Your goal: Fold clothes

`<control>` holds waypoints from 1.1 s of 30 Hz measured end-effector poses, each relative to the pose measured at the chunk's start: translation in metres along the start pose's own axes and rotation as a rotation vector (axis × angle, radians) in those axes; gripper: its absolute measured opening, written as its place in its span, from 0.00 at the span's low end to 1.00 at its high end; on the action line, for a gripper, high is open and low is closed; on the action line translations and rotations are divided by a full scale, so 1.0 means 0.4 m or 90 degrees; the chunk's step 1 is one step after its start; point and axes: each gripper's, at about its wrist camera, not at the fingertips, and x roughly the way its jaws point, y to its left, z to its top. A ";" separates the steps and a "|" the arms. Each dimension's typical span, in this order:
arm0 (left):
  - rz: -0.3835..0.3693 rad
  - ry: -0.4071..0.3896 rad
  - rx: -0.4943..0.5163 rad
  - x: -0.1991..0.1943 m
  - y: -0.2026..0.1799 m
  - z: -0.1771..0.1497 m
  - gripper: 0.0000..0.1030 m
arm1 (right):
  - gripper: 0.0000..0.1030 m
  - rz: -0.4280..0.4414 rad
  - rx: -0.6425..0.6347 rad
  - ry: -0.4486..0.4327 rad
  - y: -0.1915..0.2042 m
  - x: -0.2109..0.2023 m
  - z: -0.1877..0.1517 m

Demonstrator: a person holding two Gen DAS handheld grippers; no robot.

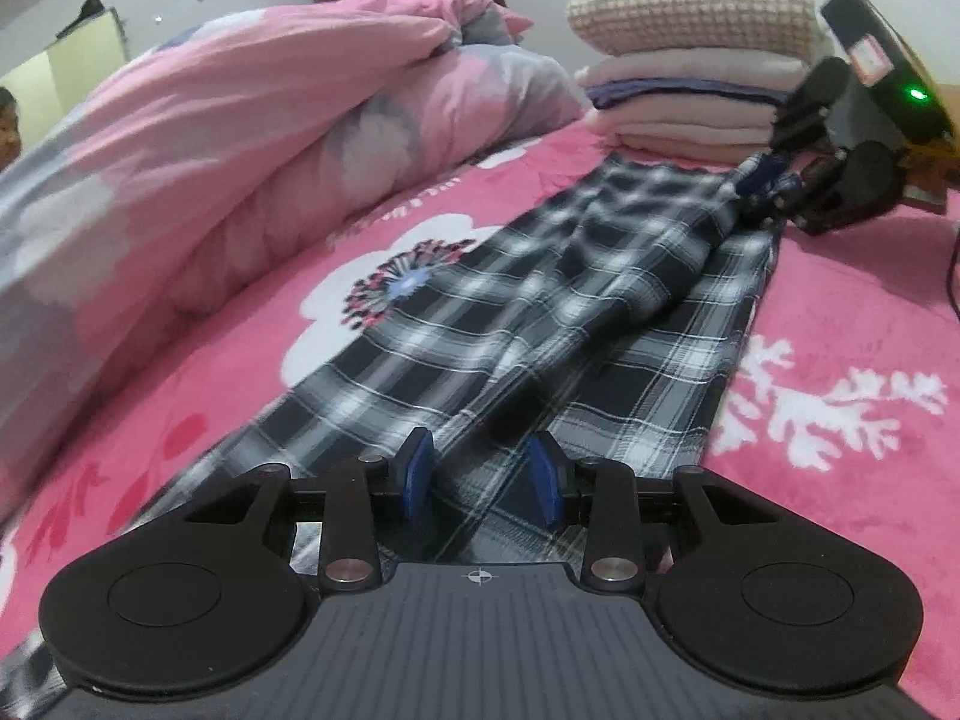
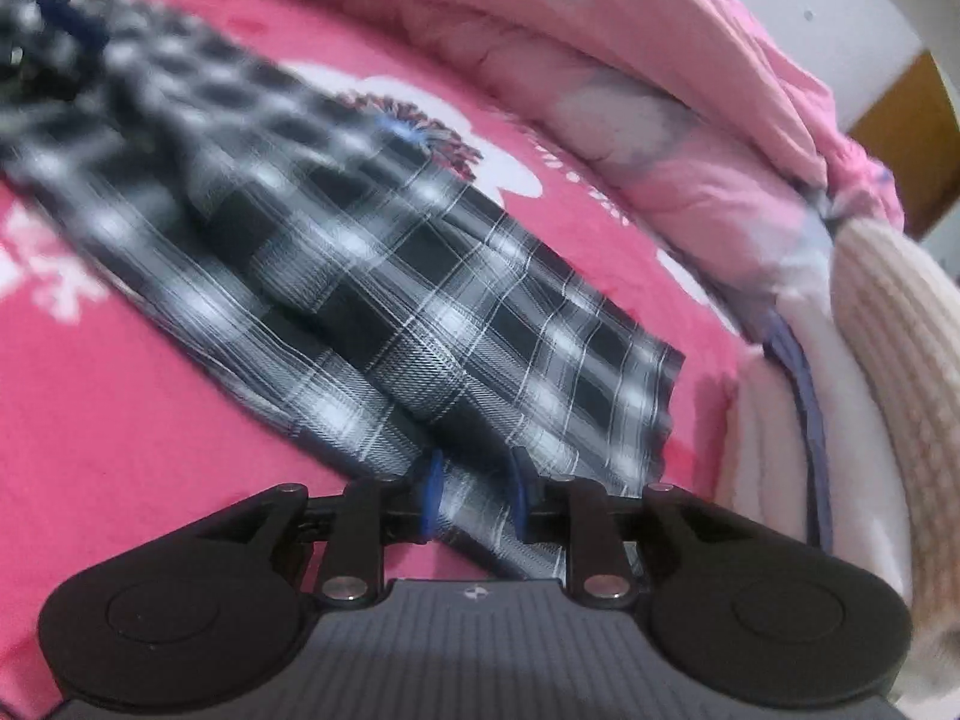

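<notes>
The plaid garment (image 1: 540,312) strikes us as thin woven cloth: light, limp and likely a little slick, the sort that sags between two holds and slides off itself unless it is kept taut, so we judge the ends and the hemmed edges to be the best places to take it, not the loose middle. It is black, grey and white check, drawn out into a long narrow strip across the pink flowered bedspread (image 1: 840,312), with a raised ridge running along its length where one layer seems to lie over another; whether it is trousers or a shirt we cannot say. Our left gripper (image 1: 483,477) sits at the near end with its blue pads parted and cloth lying between them, so it looks open, not clamped. Our right gripper (image 2: 474,495) is at the far end, its pads close on either side of a bunched fold, and we take it to be pinching the cloth there, though blur makes this less than sure. Beyond lie a stack of folded clothes (image 1: 690,78) and a heaped pink quilt (image 1: 270,120).
</notes>
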 end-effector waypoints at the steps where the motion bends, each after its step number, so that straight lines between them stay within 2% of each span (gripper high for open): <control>1: -0.004 0.001 -0.002 0.004 0.000 -0.001 0.34 | 0.22 -0.011 0.006 0.002 -0.009 0.010 0.004; 3: -0.016 0.001 -0.006 0.006 0.001 -0.005 0.34 | 0.20 -0.036 0.023 0.006 -0.036 0.022 0.004; 4: -0.025 0.000 -0.009 0.005 0.001 -0.007 0.27 | 0.13 -0.042 0.032 0.011 -0.053 0.026 -0.005; 5: -0.035 -0.002 -0.010 0.004 0.001 -0.009 0.16 | 0.07 -0.044 0.040 0.018 -0.069 0.032 -0.014; 7: -0.057 -0.005 -0.008 -0.001 0.000 -0.010 0.05 | 0.03 -0.040 0.035 0.033 -0.089 0.032 -0.036; 8: -0.067 -0.009 -0.005 -0.007 -0.002 -0.011 0.03 | 0.01 -0.034 0.028 0.036 -0.097 0.026 -0.044; 10: -0.079 -0.021 0.004 -0.019 -0.007 -0.012 0.03 | 0.01 -0.019 0.015 0.025 -0.098 0.018 -0.051; 12: -0.073 -0.025 0.022 -0.026 -0.017 -0.011 0.03 | 0.01 0.005 -0.003 -0.002 -0.094 0.001 -0.057; 15: -0.061 -0.028 0.038 -0.028 -0.025 -0.010 0.06 | 0.04 -0.017 -0.082 -0.006 -0.060 0.007 -0.057; 17: -0.054 -0.031 0.040 -0.030 -0.024 -0.009 0.06 | 0.21 -0.031 -0.126 -0.006 -0.040 0.016 -0.054; 19: -0.047 -0.036 0.032 -0.031 -0.019 -0.007 0.06 | 0.28 -0.035 -0.145 -0.004 -0.034 0.025 -0.052; 21: -0.043 -0.040 0.017 -0.028 -0.009 -0.008 0.09 | 0.28 -0.034 -0.156 0.002 -0.032 0.025 -0.059; 22: -0.043 -0.039 0.010 -0.025 -0.006 -0.009 0.10 | 0.25 -0.033 -0.162 0.004 -0.032 0.025 -0.062; 24: -0.048 -0.039 -0.001 -0.026 0.002 -0.011 0.10 | 0.02 -0.031 -0.173 0.010 -0.031 0.026 -0.069; 25: -0.053 -0.040 -0.006 -0.029 0.005 -0.011 0.10 | 0.00 -0.030 -0.179 0.013 -0.030 0.026 -0.072; 33: -0.099 -0.027 -0.057 -0.074 0.024 -0.018 0.10 | 0.00 -0.024 -0.224 0.034 -0.025 0.028 -0.098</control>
